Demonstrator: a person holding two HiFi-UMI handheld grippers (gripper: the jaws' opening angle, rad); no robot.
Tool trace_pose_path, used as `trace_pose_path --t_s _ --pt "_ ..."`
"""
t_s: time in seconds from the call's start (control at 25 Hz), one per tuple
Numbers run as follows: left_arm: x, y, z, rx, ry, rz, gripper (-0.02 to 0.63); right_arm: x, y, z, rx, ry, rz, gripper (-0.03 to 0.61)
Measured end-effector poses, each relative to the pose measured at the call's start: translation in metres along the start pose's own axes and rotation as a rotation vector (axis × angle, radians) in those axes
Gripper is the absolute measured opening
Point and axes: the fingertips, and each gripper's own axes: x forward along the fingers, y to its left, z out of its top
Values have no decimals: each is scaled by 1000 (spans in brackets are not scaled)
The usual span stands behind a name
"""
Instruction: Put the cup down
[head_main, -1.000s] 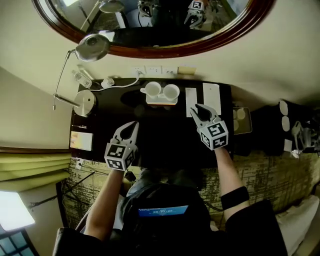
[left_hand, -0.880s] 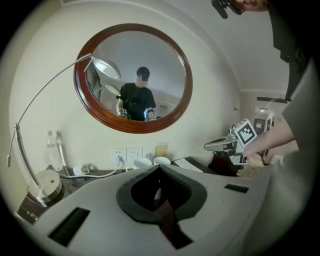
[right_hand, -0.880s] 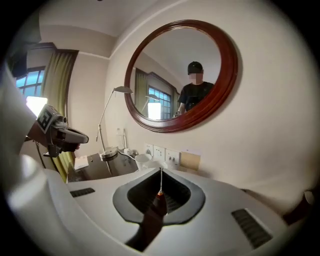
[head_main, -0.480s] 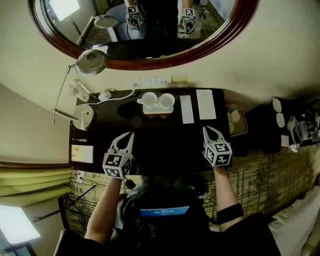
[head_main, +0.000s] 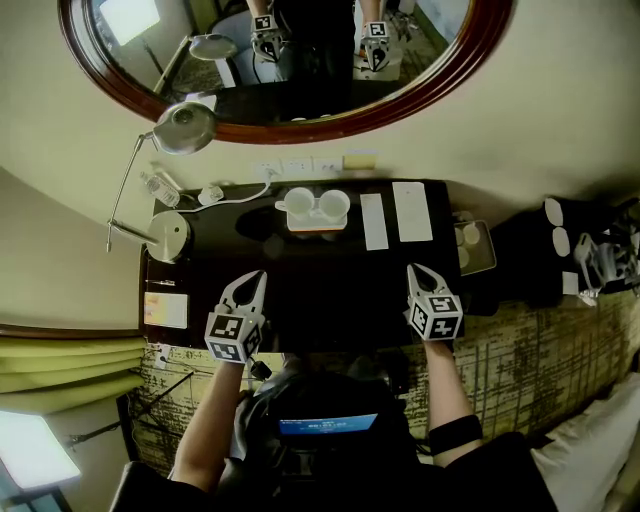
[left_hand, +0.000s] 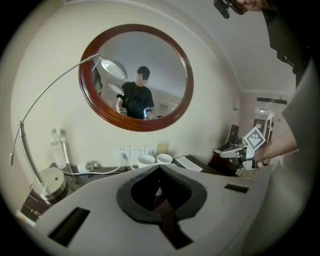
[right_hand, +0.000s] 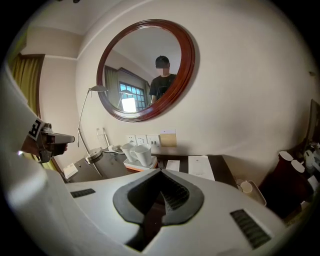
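Left hand-held gripper (head_main: 252, 283) and right hand-held gripper (head_main: 418, 271): jaws pressed together, nothing between them, both over the dark worktop (head_main: 330, 280) near edge. Cup (head_main: 300, 201) stands beside second cup (head_main: 334, 205) on tray (head_main: 318, 226) at worktop rear

- L gripper (head_main: 256, 277): white plastic, two tapered jaws; cube w/ black-and-white square markers (head_main: 232, 336) at its 6 o'clock end.
- R gripper (head_main: 413, 270): same white plastic build; its marker cube (head_main: 436, 316) sits at 5 o'clock of the tips.
- Jaw insides: dark grey ribbed pads (right_hand: 172, 197), per R gripper view; narrow dark slots in the white shell at approx 4 & 8 o'clock.
- Clothing: dark short-sleeved top (head_main: 500, 475).
- Black band (head_main: 455, 434) round R forearm, 5 o'clock in head view.
- Chest: dark unit w/ blue-lit strip (head_main: 327, 424), 6 o'clock.
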Motion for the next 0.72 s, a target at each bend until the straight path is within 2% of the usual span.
trace_pose_path --t_s 0.28,0.72 --pt "-3 -3 -4 -4 8 6 0 1 10 -4 -23 20 35 0" --pt "-4 -2 -9 -10 5 21 0 -1 8 -10 -21 33 45 0"
